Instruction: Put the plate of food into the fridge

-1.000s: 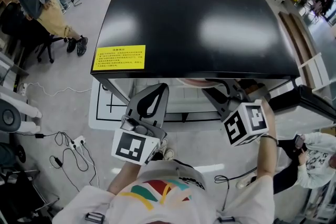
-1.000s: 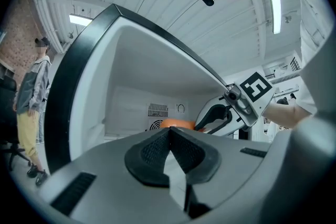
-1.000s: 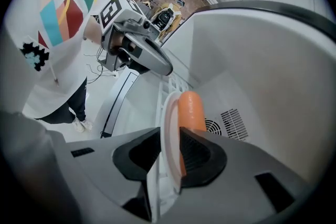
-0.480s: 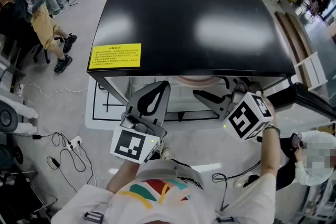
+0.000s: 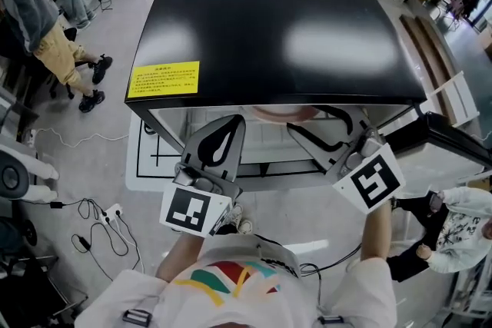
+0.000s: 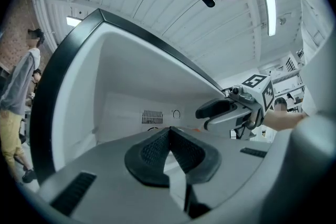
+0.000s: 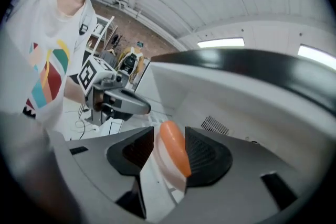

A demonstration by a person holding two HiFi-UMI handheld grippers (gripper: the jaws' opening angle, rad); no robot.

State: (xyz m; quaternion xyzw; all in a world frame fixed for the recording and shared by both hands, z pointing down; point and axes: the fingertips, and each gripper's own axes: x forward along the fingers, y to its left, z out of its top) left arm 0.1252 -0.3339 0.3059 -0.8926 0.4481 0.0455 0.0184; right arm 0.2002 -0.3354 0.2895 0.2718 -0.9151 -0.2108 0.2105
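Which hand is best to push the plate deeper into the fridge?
Right, probably. The right gripper has just been opening its jaws, with the plate between them. The left gripper is shut and empty, off to the side.

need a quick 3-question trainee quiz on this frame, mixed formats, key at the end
1. True or false: the left gripper has its jaws standing wide apart.
2. In the right gripper view, what lies between the jaws of the right gripper? A) a cup B) the orange-rimmed plate C) nothing
3. Fill in: the warning label on the black top of the fridge is ____.
Key: 1 false, the left gripper's jaws are together. 2 B; the jaws have just been opening and stand open around it. 3 yellow.
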